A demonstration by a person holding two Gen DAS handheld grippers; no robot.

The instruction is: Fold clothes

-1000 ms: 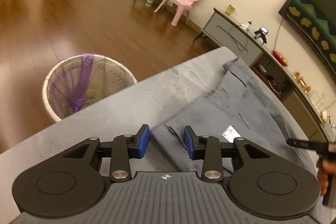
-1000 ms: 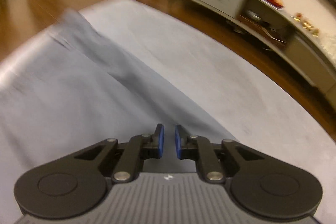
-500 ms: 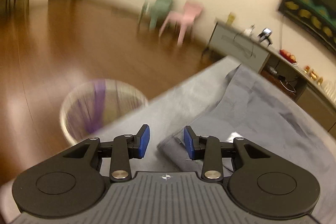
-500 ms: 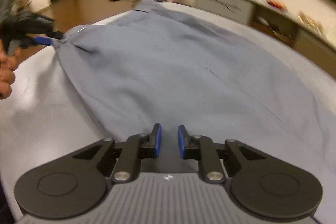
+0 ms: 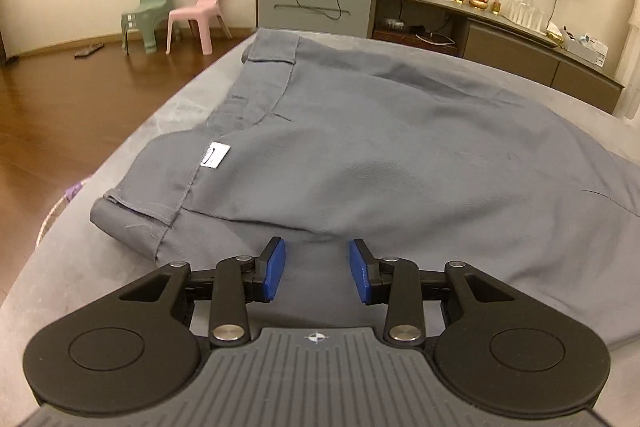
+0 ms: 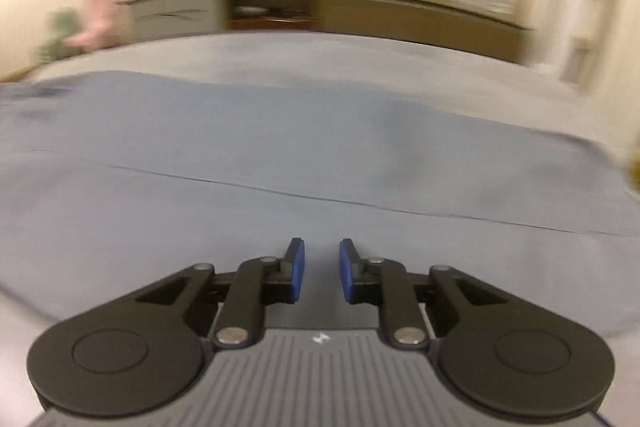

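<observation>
A: Where are the grey trousers (image 5: 400, 147) lying?

B: Spread across the grey table (image 5: 120, 259), waistband end (image 5: 152, 219) toward the left edge, white label (image 5: 215, 155) showing. In the right wrist view, cloth (image 6: 280, 155) is filling most of the table, blurred.

A: Grippers?

B: Left gripper (image 5: 316, 269) is hovering at the near hem, jaws apart, gripping nothing. Right gripper (image 6: 321, 269) is also parted and empty, sitting over the fabric.

A: Step?

B: Judging only: the garment is looking laid out in one long piece, maybe leg over leg. Whether it's being readied for a fold or between folds, I can't tell. Any pinch is needing both jaws under a fabric edge.

A: Room?

B: Bare table is showing at near left and beyond the far side. The left edge is dropping off beside the waistband, with a bin rim (image 5: 52, 215) just below, so stay inboard.
</observation>
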